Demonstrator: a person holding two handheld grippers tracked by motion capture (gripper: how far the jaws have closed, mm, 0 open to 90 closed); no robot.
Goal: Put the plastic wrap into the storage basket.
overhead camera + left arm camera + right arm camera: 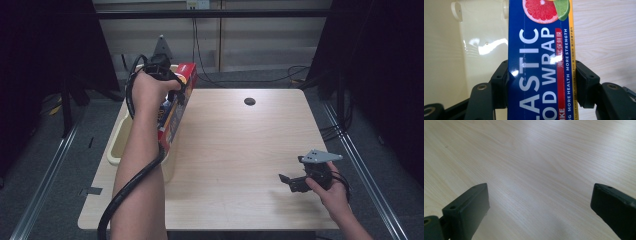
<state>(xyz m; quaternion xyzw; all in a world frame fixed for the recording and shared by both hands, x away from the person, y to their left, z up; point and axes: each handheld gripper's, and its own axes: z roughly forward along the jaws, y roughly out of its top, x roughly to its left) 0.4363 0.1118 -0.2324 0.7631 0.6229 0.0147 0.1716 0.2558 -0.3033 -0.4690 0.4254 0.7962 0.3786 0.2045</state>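
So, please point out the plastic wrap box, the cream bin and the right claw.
plastic wrap box [541, 70], left gripper view, blue printed face.
cream bin [118, 145], high view, left rim.
right claw [289, 182], high view, between its fingertips.

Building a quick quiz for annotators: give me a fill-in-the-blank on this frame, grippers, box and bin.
1. The left gripper is shut on the plastic wrap box, whose main colour is ____.
2. The jaws of the right gripper stand ____ over the bare wooden table.
3. The cream bin stands at the table's ____ edge in the high view.

Missing words: blue; open; left
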